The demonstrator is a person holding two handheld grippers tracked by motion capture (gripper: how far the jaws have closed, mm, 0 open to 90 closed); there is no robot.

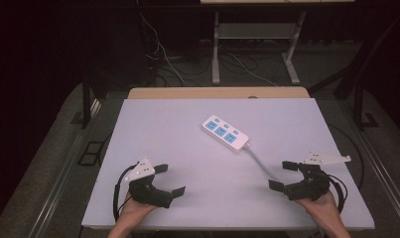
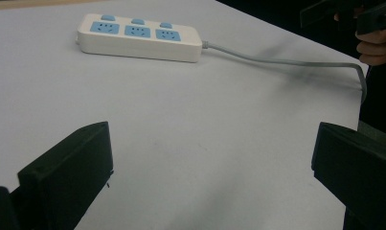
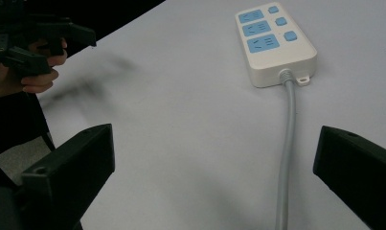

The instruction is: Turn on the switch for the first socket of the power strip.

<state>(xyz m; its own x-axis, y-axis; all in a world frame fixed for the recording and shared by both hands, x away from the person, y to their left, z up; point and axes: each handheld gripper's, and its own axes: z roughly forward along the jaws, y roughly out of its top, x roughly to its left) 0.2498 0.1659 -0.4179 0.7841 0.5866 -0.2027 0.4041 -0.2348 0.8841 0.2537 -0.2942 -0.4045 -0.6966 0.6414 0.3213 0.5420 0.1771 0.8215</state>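
A white power strip (image 1: 225, 133) with three blue sockets and blue switches lies near the middle of the white table top (image 1: 177, 124); I also see the power strip (image 2: 139, 37) ahead in the left gripper view and the power strip (image 3: 275, 44) at the upper right of the right gripper view. Its grey cord (image 1: 261, 161) runs toward the right gripper; the cord (image 3: 286, 143) passes between that gripper's jaws on the table. My left gripper (image 1: 169, 179) rests open at the front left. My right gripper (image 1: 283, 174) rests open at the front right. Both hold nothing.
The table's front edge lies just behind both hands. Beyond the far edge stand the metal legs of another table (image 1: 216, 49), with loose cables (image 1: 167, 62) on the dark floor. In the right gripper view the other hand and gripper (image 3: 32, 40) appear at the upper left.
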